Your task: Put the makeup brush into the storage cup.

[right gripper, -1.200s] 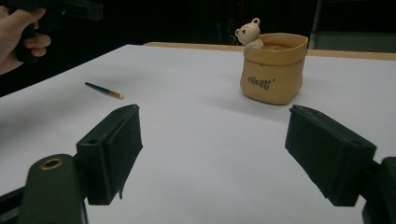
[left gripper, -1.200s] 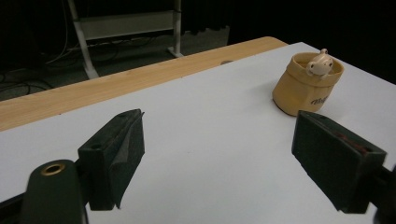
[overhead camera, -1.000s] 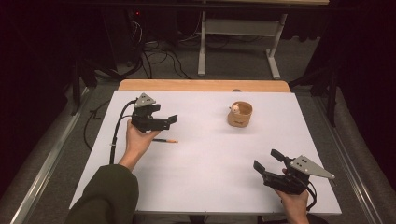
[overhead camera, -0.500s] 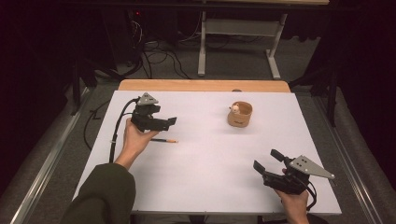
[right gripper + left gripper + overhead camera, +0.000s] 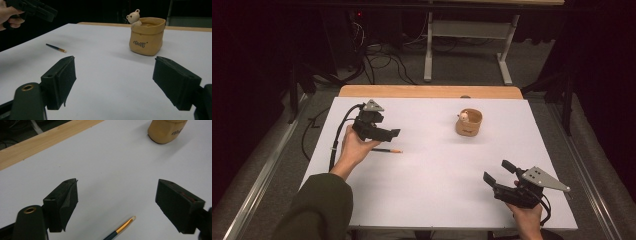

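Observation:
A thin paintbrush (image 5: 384, 150) with a dark handle and an orange ferrule lies on the white table top (image 5: 432, 190) at the left. My left gripper (image 5: 393, 133) hovers just above it, open. In the left gripper view the brush tip (image 5: 124, 227) lies low between the wide-spread jaws of the gripper (image 5: 117, 186). A tan pot (image 5: 469, 123) with a small bear figure on its rim stands at the back centre-right. My right gripper (image 5: 498, 171) is open and empty near the front right. In the right gripper view it (image 5: 115, 62) faces the pot (image 5: 147, 37) and the brush (image 5: 56, 48).
A wooden strip (image 5: 432, 91) runs along the table's far edge. Behind it, on the floor, are cables and a metal stand (image 5: 428, 50). The left hand's gripper (image 5: 32, 8) appears at the top left of the right gripper view.
The left forearm has shifted a little to the left. Both grippers stay open in nearly the same places, and the brush has not moved.

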`<act>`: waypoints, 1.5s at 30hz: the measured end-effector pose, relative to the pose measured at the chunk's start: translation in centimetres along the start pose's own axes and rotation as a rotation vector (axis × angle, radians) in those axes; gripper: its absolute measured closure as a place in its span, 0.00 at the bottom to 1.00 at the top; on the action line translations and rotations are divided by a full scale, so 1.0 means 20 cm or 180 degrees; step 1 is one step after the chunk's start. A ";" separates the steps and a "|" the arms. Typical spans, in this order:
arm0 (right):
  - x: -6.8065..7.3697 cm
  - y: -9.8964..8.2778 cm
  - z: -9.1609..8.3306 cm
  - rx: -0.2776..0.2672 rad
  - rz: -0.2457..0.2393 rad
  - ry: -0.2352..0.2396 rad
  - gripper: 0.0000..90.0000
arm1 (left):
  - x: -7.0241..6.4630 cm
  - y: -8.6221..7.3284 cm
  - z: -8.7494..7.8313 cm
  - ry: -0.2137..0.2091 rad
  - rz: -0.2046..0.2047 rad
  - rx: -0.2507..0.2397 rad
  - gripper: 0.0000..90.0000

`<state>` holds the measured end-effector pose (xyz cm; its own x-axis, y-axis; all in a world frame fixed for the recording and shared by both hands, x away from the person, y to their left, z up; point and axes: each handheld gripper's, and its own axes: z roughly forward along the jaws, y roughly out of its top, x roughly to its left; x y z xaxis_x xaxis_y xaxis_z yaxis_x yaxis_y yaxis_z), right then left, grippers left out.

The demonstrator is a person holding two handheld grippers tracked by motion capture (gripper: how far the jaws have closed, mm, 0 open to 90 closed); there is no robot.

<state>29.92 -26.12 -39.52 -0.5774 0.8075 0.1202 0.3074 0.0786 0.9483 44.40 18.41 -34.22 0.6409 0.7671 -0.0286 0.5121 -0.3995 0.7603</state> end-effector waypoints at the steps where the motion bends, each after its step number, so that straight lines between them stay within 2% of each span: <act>1: 0.00 0.00 0.00 0.0002 0.0000 0.0000 0.23 | 0.00 0.00 0.00 -0.0008 -0.0002 0.0010 0.21; 6: 0.00 0.00 0.00 -0.0002 -0.0006 0.0002 0.23 | 0.00 0.00 0.00 -0.0009 -0.0015 0.0102 0.22; 14: 0.00 0.00 0.00 0.0003 -0.0002 0.0008 0.23 | 0.00 0.01 0.01 -0.0056 0.0014 0.0320 0.22; 15: 0.00 0.00 0.00 0.0003 -0.0001 0.0010 0.23 | 0.01 0.01 0.02 -0.0068 0.0028 0.0384 0.21; 17: 0.00 0.00 0.00 0.0002 0.0000 0.0011 0.23 | 0.00 0.01 0.02 -0.0052 0.0031 0.0400 0.21; 27: 0.00 0.00 0.00 0.0004 0.0004 0.0009 0.23 | 0.01 0.02 0.03 -0.0105 0.0071 0.0681 0.21; 30: 0.00 0.00 0.00 0.0006 0.0012 0.0004 0.23 | 0.01 0.03 0.04 -0.0119 0.0039 0.0777 0.21; 40: 0.00 0.00 0.00 0.0008 0.0006 -0.0007 0.23 | 0.00 0.06 0.08 -0.0085 0.0213 0.1168 0.22; 45: 0.00 0.00 0.00 0.0013 -0.0002 -0.0015 0.23 | 0.02 0.07 0.09 -0.0095 0.0200 0.1301 0.23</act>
<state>29.93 -26.12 -39.52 -0.5741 0.8102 0.1181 0.3100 0.0816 0.9472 46.39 17.27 -34.28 0.6913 0.7224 -0.0137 0.6526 -0.6162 0.4409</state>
